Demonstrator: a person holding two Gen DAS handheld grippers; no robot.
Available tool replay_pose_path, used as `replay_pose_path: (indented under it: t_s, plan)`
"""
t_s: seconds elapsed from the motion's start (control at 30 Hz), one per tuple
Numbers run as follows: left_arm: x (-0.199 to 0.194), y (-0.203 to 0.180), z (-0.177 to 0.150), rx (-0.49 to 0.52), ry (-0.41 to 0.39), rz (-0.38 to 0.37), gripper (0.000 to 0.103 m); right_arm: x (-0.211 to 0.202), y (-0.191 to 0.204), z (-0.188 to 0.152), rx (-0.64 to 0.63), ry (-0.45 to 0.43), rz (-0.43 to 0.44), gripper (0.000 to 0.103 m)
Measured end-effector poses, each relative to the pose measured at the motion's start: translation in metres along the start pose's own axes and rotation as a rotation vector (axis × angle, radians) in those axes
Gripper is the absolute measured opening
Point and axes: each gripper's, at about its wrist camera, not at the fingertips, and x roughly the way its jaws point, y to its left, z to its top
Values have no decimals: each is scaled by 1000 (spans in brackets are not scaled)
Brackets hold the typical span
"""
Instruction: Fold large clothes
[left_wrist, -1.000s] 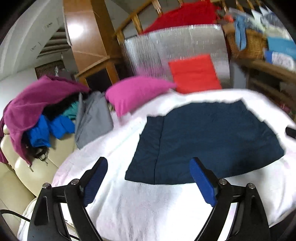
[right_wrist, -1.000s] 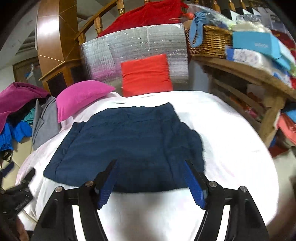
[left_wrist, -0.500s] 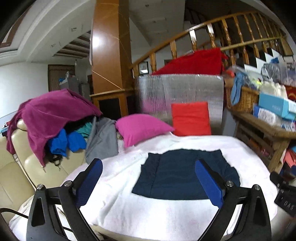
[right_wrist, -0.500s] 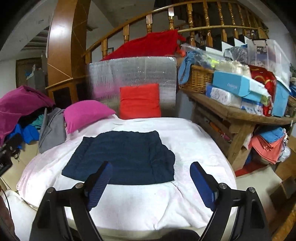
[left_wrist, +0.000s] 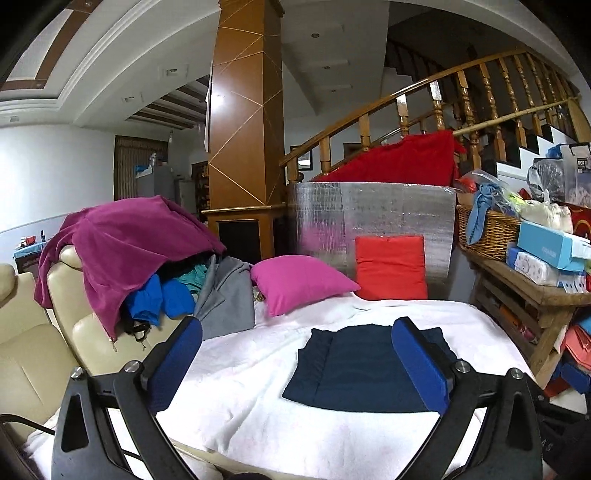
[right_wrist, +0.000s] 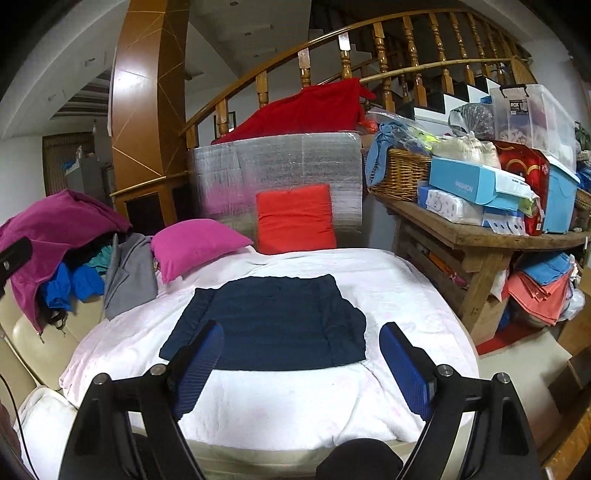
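One folded navy garment (right_wrist: 269, 325) lies flat at the middle of the white blanket (right_wrist: 406, 295), with bare blanket on every side of it. Beyond the garment sit two cushions, one pink (right_wrist: 195, 243) and one red (right_wrist: 295, 218). Left of it a heap of clothes (left_wrist: 140, 251) crowds the blanket's edge, perhaps five pieces. Right of it a wooden bench (right_wrist: 480, 236) stands close. The left gripper (left_wrist: 295, 360) and right gripper (right_wrist: 301, 363) hang nearside of the garment, jaws wide and empty; the left's have just been opening.
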Motion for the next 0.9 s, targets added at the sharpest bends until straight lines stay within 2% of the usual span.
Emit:
replay_pose_path:
  t_s: [0.37, 0.9]
  plan:
    - [-9, 0, 0, 12, -14, 6, 102, -13, 8, -6, -16, -8, 0, 89]
    - [-7, -5, -5, 30, 6, -3, 102, -8, 11, -11, -2, 9, 2, 89]
